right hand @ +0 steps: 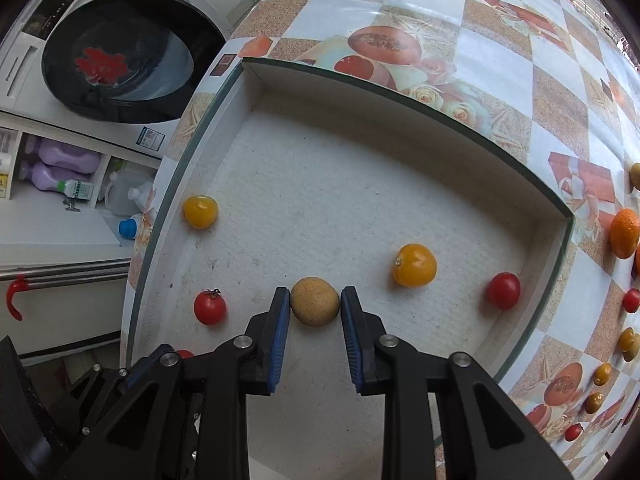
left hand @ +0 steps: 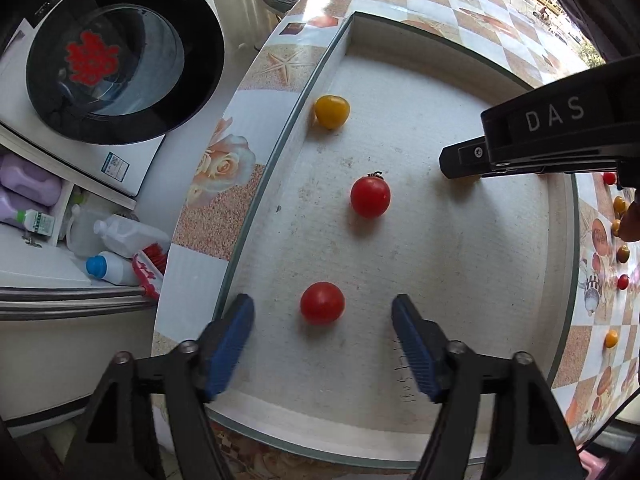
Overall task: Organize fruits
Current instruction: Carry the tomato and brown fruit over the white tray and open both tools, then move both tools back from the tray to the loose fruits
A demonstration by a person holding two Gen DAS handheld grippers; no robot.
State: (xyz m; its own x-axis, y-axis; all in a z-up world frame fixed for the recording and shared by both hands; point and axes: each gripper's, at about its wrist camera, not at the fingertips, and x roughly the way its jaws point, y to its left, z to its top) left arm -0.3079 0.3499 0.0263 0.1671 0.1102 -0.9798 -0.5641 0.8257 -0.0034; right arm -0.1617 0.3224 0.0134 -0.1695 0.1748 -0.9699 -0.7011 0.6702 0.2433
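A shallow white tray (left hand: pixel 460 280) (right hand: pixel 320 184) lies on the patterned table. In the left wrist view, my left gripper (left hand: pixel 322 320) is open just above the tray, with a red cherry tomato (left hand: pixel 322 303) between its blue pads. Another red tomato (left hand: pixel 370 197) and a yellow one (left hand: pixel 331 111) lie farther in. In the right wrist view, my right gripper (right hand: pixel 315 304) is shut on a tan round fruit (right hand: pixel 315 301) just above the tray floor. A yellow tomato (right hand: pixel 415 265), a red one (right hand: pixel 503 290), another red (right hand: pixel 209 307) and a yellow (right hand: pixel 200 211) lie around it.
Loose fruits lie on the table right of the tray: an orange (right hand: pixel 625 233), small red and yellow tomatoes (right hand: pixel 602 374) (left hand: pixel 611 338). The table's left edge drops to a washing machine (left hand: pixel 120 60) and shelves with bottles (left hand: pixel 116 268). The right gripper's body (left hand: pixel 552 136) overhangs the tray.
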